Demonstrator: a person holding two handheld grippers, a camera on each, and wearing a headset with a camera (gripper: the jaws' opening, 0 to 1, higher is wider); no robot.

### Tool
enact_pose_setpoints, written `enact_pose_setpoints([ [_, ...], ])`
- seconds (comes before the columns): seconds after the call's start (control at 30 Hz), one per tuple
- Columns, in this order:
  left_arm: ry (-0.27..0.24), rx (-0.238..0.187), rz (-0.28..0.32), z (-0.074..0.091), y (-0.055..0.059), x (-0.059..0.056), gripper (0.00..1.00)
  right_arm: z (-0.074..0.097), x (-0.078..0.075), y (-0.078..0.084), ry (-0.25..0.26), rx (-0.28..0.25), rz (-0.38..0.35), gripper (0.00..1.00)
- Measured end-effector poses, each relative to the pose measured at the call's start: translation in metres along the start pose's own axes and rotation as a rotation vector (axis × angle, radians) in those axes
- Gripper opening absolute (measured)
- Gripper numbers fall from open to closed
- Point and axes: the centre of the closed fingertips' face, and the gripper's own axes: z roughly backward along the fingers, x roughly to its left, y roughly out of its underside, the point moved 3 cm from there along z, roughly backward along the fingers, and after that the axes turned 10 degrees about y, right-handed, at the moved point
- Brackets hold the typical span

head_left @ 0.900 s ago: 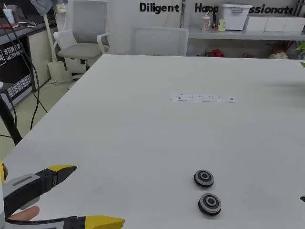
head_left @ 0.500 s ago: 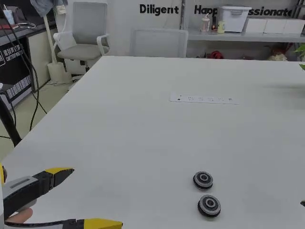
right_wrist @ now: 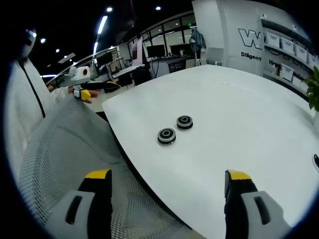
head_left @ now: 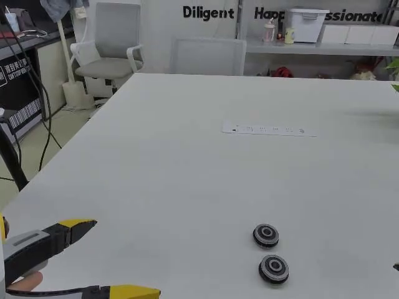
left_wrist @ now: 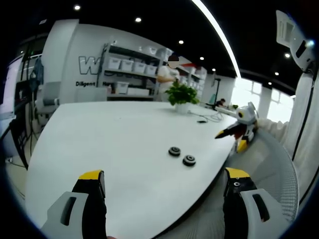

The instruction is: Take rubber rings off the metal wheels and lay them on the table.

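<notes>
Two metal wheels with black rubber rings lie flat side by side near the table's front edge, the farther wheel (head_left: 266,235) and the nearer wheel (head_left: 273,268). They also show in the left gripper view (left_wrist: 174,151) (left_wrist: 189,160) and in the right gripper view (right_wrist: 185,122) (right_wrist: 166,136). My left gripper (head_left: 115,258) hovers at the table's front left corner, open and empty (left_wrist: 164,175), well left of the wheels. My right gripper (right_wrist: 168,175) is open and empty, off the table's edge to the right of the wheels (left_wrist: 239,130).
A white power strip (head_left: 268,129) lies mid-table beyond the wheels. Office chairs (head_left: 115,37) (head_left: 209,55) stand at the far edge. A potted plant (left_wrist: 180,93) sits at the table's far right. A mesh chair back (right_wrist: 60,164) is below my right gripper.
</notes>
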Motion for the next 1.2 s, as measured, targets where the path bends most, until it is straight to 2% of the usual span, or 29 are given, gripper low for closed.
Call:
enact_pose_setpoints([
  [0.67, 0.012, -0.004, 0.011, -0.004, 0.001, -0.002, 1.00, 0.002, -0.005, 0.005, 0.003, 0.011, 0.000, 0.89],
  [1.07, 0.034, -0.008, 0.019, -0.006, 0.002, -0.005, 1.00, 0.010, -0.010, 0.007, 0.032, 0.006, 0.002, 0.88],
  [1.2, 0.004, -0.013, 0.017, -0.004, 0.001, -0.004, 0.99, 0.010, -0.010, 0.006, 0.028, 0.004, 0.006, 0.88],
])
